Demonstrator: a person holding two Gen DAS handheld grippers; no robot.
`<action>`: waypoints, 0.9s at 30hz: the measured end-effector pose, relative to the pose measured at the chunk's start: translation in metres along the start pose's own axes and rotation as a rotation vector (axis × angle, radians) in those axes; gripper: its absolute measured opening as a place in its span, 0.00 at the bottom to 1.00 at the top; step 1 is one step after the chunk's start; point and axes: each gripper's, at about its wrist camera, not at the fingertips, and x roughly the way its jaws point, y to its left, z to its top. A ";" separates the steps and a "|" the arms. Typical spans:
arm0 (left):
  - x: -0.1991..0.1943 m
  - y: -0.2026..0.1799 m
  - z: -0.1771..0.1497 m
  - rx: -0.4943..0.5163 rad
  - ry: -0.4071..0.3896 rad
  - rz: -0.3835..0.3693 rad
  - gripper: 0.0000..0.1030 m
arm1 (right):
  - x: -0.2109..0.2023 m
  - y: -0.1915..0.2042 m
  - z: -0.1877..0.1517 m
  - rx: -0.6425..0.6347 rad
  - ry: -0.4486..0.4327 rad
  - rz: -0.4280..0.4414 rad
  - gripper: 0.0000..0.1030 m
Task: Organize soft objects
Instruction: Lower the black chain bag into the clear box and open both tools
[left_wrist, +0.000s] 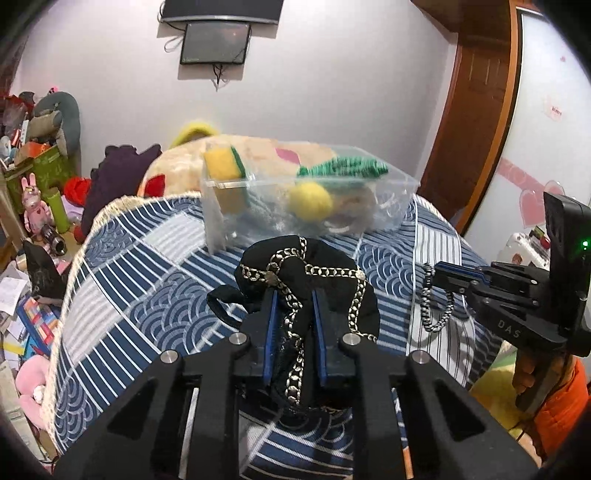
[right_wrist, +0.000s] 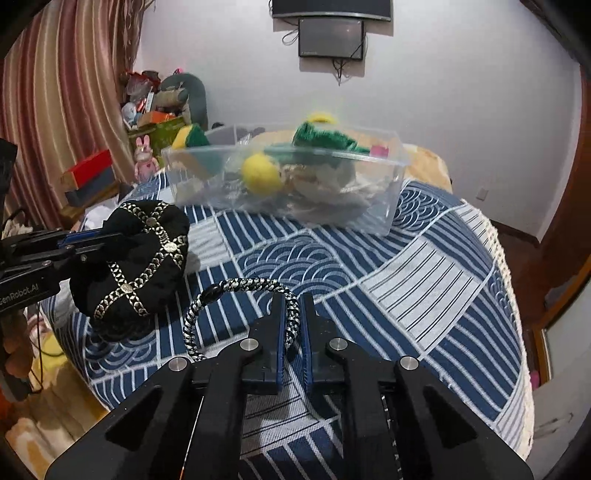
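Fingers of the left gripper (left_wrist: 295, 314) were clamped on a black cap with gold chain trim (left_wrist: 314, 280), the cloth bunched between the two blue pads. In the right wrist view the same cap (right_wrist: 136, 258) appeared to hang a little above the striped blue bedspread (right_wrist: 424, 280) – it cast a shadow under it. Fingers of the right gripper (right_wrist: 291, 325) were pressed together on a braided black-and-white cord loop (right_wrist: 243, 291); the loop curved out to the left of the fingers, and its far end seemed to rest on the bedspread.

Both things were held on the near side of the bed. The clear plastic box (left_wrist: 399, 192) stood farther along the bed, straight ahead of both grippers, and it already held a yellow ball (left_wrist: 309, 201), a sponge (left_wrist: 221, 166) and a green knitted thing (left_wrist: 343, 168).

The box lay with its long side across the line of approach, so either hand could probably go forward and over its near rim. The two grippers seemed about equally near to it – the left one perhaps a bit more central.
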 end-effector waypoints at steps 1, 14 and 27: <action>-0.002 0.001 0.004 -0.001 -0.013 0.001 0.17 | -0.002 -0.001 0.002 0.003 -0.008 -0.002 0.07; -0.015 -0.004 0.058 -0.001 -0.153 0.017 0.17 | -0.021 -0.020 0.057 0.047 -0.170 -0.057 0.07; 0.013 0.004 0.106 -0.006 -0.208 0.072 0.17 | -0.001 -0.015 0.107 0.038 -0.226 -0.100 0.07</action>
